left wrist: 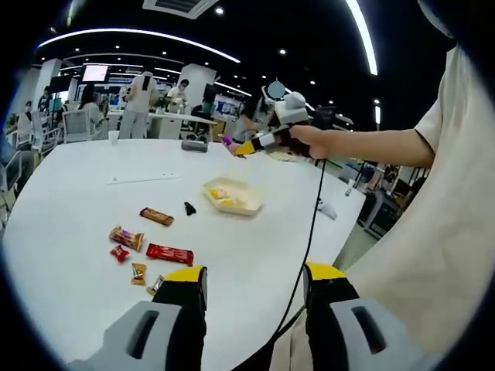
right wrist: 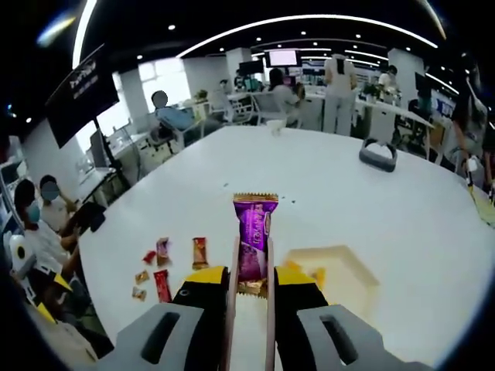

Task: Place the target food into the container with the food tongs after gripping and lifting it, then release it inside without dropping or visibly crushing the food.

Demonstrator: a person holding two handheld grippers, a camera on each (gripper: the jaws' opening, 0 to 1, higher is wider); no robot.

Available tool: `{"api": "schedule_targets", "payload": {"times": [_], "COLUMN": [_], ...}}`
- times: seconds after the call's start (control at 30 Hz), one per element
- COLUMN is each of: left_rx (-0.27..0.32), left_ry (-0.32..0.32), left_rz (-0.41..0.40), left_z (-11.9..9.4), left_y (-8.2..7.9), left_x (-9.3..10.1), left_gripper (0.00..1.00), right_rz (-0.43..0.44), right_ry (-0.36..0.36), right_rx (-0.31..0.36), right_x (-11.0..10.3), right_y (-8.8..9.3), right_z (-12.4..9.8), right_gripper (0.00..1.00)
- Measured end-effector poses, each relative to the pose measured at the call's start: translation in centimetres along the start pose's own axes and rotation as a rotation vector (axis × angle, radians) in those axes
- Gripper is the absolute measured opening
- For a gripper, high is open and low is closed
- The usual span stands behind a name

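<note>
Between the jaws of the right gripper [right wrist: 251, 287] ran a pair of pale food tongs [right wrist: 232, 309], and the jaws pressed their two arms together on a purple snack packet [right wrist: 254, 239]. The packet stood upright in the tongs, held in the air above the white table [right wrist: 371, 209]. Just beyond and to the right of those jaws, lower down on the table, sat a shallow cream container [right wrist: 344, 270] with some yellow food in it. To the left of the jaws lay a scatter of small wrapped snacks [right wrist: 166, 267]. Farther off, near the table's far edge, rested a dark grey handle-shaped object [right wrist: 378, 154].

In the left gripper view, the left gripper [left wrist: 255, 297] hung over the near edge of the table [left wrist: 77, 232] with its jaws spread wide and nothing between them. Ahead of it and to the left lay a red bar [left wrist: 169, 253], a brown bar [left wrist: 156, 216] and smaller sweets. Farther ahead sat the container [left wrist: 232, 196]. Above it, a person's hand [left wrist: 309, 141] held the right gripper [left wrist: 244, 147] in the air, a black cable [left wrist: 309, 232] trailing down from it.
</note>
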State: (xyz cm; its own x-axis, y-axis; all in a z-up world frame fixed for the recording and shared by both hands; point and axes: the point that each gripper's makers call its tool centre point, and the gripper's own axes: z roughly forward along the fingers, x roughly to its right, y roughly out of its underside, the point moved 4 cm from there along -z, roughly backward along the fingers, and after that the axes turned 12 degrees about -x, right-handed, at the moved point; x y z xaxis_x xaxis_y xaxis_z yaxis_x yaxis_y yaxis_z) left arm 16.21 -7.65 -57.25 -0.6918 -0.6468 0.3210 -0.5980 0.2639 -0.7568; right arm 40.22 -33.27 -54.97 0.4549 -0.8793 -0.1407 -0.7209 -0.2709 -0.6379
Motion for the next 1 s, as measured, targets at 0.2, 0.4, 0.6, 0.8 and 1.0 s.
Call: {"api": "schedule_targets", "payload": {"times": [0.2, 0.4, 0.6, 0.8, 1.0], "left_rx": [0.000, -0.003, -0.003, -0.004, -0.008], "left_ry": [0.004, 0.009, 0.008, 0.009, 0.018], "left_rz": [0.003, 0.003, 0.003, 0.007, 0.013], "left_z": [0.2, 0.3, 0.3, 0.4, 0.6], "left_y": [0.0, 0.0, 0.1, -0.1, -0.2], "left_x": [0.1, 0.3, 0.4, 0.4, 0.6], "left_gripper": [0.49, 0.50, 0.50, 0.50, 0.50], "right_rz": [0.009, 0.018, 0.030, 0.047, 0.069], "right_ry": [0.013, 0.029, 0.049, 0.067, 0.082], "right_rx": [0.008, 0.009, 0.008, 0.012, 0.017], "right_x": [0.7, 1.6, 2.7, 3.6, 4.5], "right_y": [0.0, 0.2, 0.5, 0.9, 1.3], "right_z": [-0.5, -0.7, -0.9, -1.4, -1.9], "right_gripper": [0.22, 0.22, 0.22, 0.22, 0.22]}}
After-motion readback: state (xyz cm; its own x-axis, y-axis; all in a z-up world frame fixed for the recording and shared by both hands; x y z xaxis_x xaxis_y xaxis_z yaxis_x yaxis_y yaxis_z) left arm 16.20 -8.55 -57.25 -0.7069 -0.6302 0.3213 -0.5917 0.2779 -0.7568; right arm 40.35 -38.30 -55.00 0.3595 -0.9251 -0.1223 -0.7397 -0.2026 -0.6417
